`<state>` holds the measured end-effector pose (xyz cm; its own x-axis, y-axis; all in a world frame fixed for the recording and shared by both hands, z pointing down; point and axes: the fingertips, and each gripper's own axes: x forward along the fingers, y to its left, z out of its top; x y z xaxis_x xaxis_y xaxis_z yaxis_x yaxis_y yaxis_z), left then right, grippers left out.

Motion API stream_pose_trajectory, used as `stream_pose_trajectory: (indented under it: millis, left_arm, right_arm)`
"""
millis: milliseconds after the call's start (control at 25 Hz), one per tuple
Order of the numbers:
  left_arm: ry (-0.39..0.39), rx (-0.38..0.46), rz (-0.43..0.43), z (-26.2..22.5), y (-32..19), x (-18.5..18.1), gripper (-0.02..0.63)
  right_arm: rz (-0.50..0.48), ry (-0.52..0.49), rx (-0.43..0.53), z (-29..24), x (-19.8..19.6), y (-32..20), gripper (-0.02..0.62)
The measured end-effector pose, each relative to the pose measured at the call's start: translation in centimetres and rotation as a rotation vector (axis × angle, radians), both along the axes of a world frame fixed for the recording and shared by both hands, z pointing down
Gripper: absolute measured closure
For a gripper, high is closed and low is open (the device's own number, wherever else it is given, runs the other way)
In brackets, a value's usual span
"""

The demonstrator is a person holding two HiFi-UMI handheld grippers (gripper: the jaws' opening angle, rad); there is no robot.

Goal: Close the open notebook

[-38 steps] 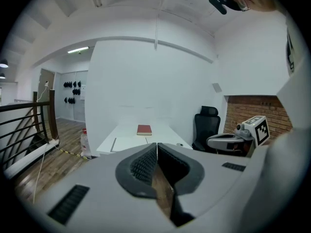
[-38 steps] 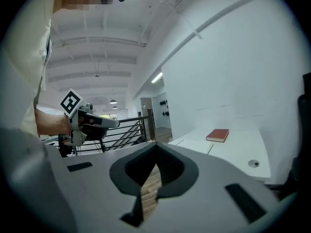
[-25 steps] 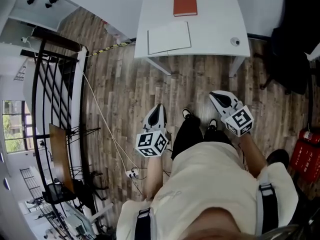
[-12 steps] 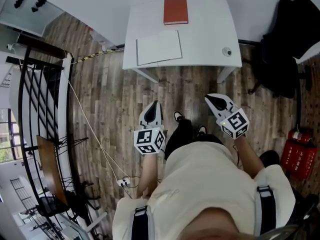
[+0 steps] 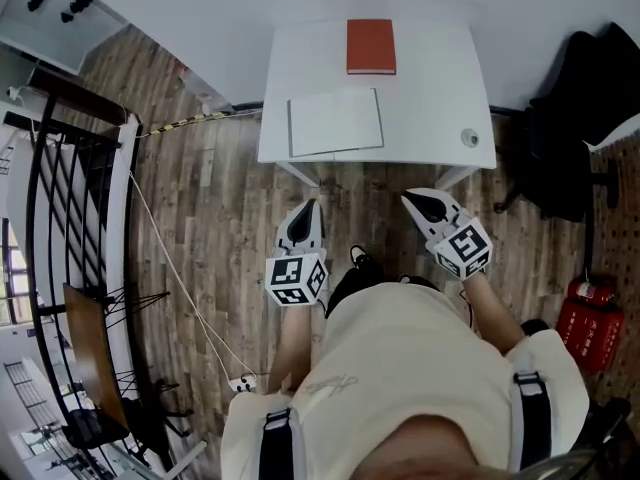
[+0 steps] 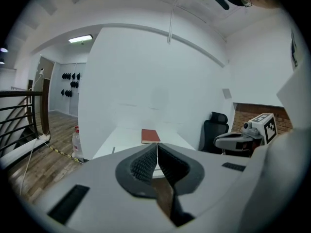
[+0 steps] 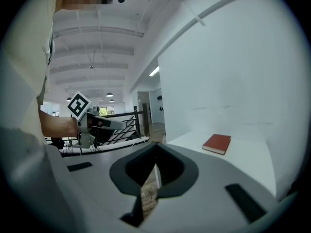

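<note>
- One white rectangular bench (image 5: 440, 68), upper centre of the head view.
- One open white-paged notebook (image 5: 335, 122) lies flat on the benchtop's lower left.
- One closed red hardcover book (image 5: 370, 46) lies above it.
- One small round object (image 5: 469, 138), lower right.
- Two grippers below the bench: left gripper (image 5: 312, 206), right gripper (image 5: 408, 197). Fingers together on both, nothing held.

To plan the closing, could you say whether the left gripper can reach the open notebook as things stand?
Probably yes, after an approach: the left gripper hangs over the floor short of the table, and nothing stands between it and the notebook near the front edge.
</note>
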<state>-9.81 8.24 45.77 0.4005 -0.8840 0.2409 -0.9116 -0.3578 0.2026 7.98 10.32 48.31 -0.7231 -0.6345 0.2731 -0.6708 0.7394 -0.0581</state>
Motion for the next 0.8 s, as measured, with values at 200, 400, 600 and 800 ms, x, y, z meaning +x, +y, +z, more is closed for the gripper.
stream_pose_trajectory:
  millis: [200, 400, 600, 800]
  left_arm:
    - [0.011, 0.013, -0.041, 0.3, -3.5, -4.4, 0.586]
    - [0.082, 0.008, -0.083, 0.3, -6.8, -8.5, 0.586]
    - [0.147, -0.006, -0.11, 0.4, -9.4, -11.5, 0.586]
    - [0.035, -0.021, -0.117, 1.9, -10.5, -12.8, 0.586]
  right_arm:
    - [0.017, 0.013, 0.029, -1.0, -2.2, -3.1, 0.588]
    - [0.033, 0.027, 0.016, -0.4, -4.0, -6.3, 0.588]
    - [0.044, 0.006, 0.004, -0.6, -6.4, -9.0, 0.588]
    - [0.019, 0.017, -0.01, -0.1, -7.9, -10.9, 0.588]
